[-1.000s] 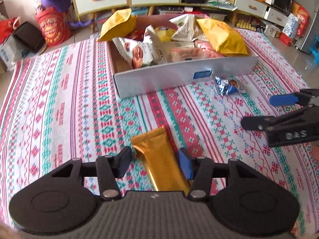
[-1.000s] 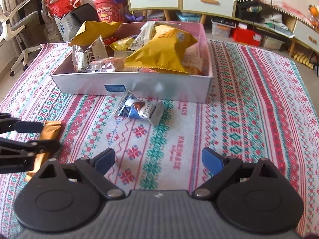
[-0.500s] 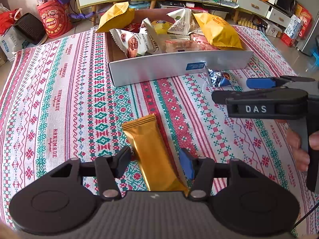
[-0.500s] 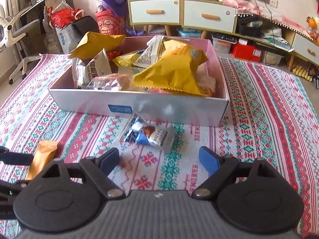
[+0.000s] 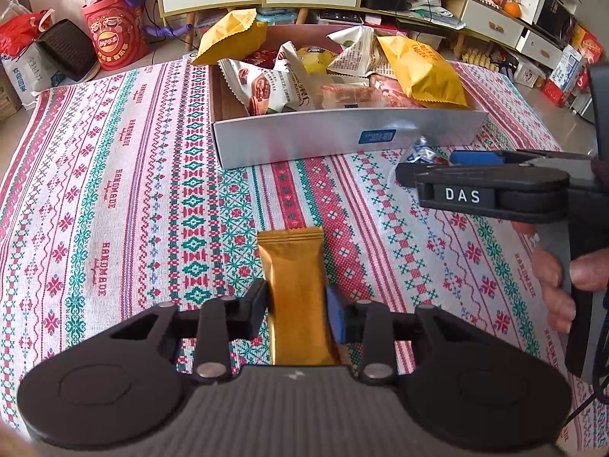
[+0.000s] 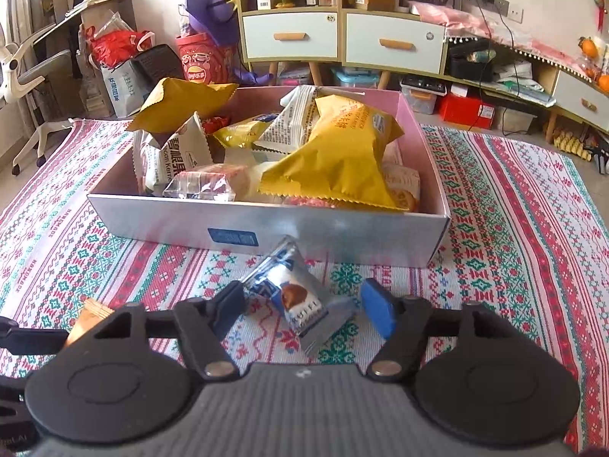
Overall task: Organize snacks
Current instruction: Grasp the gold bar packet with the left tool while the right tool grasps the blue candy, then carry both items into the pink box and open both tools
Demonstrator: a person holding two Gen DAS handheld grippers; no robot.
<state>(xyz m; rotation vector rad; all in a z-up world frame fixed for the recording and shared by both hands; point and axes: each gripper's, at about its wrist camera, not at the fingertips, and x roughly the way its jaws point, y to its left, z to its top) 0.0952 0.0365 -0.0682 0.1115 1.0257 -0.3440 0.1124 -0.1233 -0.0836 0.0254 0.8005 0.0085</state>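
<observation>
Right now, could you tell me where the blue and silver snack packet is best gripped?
Grip the blue and silver snack packet across its puffy middle, coming from above on the near side. It lies flat and askew on the tablecloth before the box, already between the closing right hand-held gripper.

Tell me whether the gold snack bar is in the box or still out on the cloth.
Out. The gold snack bar lies on the patterned cloth, short of the box, between the left tongs.
</observation>
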